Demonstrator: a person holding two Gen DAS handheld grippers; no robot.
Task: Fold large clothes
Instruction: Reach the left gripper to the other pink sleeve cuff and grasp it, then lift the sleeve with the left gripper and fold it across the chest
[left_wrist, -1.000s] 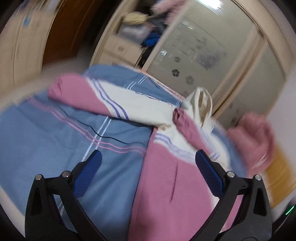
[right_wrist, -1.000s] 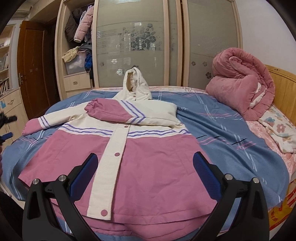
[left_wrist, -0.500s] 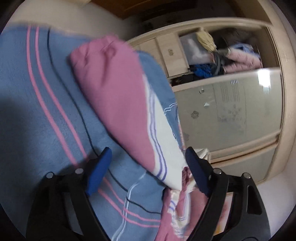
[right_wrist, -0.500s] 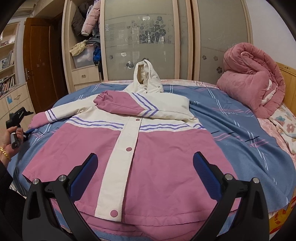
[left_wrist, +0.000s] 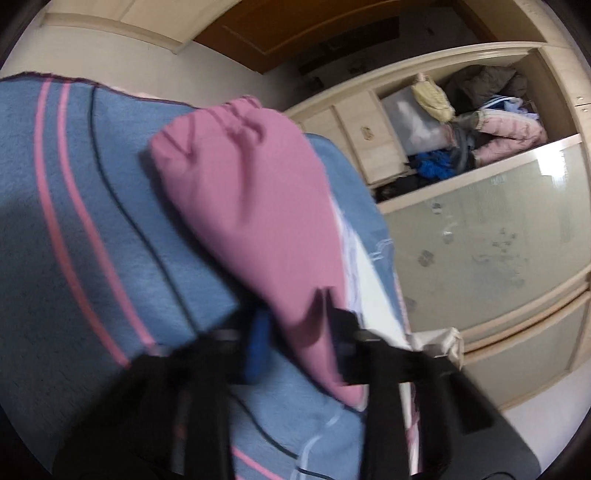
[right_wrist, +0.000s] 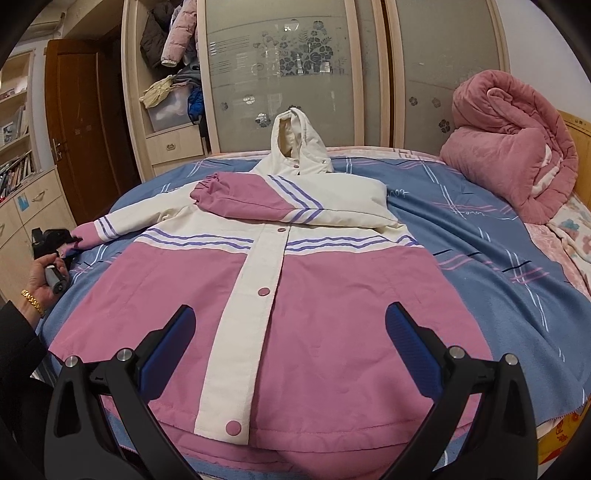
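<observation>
Closing just now, the left claw (left_wrist: 299, 332) clamps the jacket (right_wrist: 295, 295) sleeve cuff (left_wrist: 258, 206); right claw (right_wrist: 288, 354), jaws apart, hovers over its hem.

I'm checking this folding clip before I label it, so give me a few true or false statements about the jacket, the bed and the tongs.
1. The left tongs are shut on the pink cuff end of the jacket's outstretched sleeve. True; their jaws have just been closing, with the sleeve between them.
2. The right tongs grip the jacket's hem. False; they are open above the jacket and hold nothing.
3. One sleeve is already folded across the chest. True.
4. The jacket lies on a bare wooden floor. False; it lies on a bed with a blue striped sheet.
5. The hood is tucked under the jacket. False; it stands up at the far end.
</observation>
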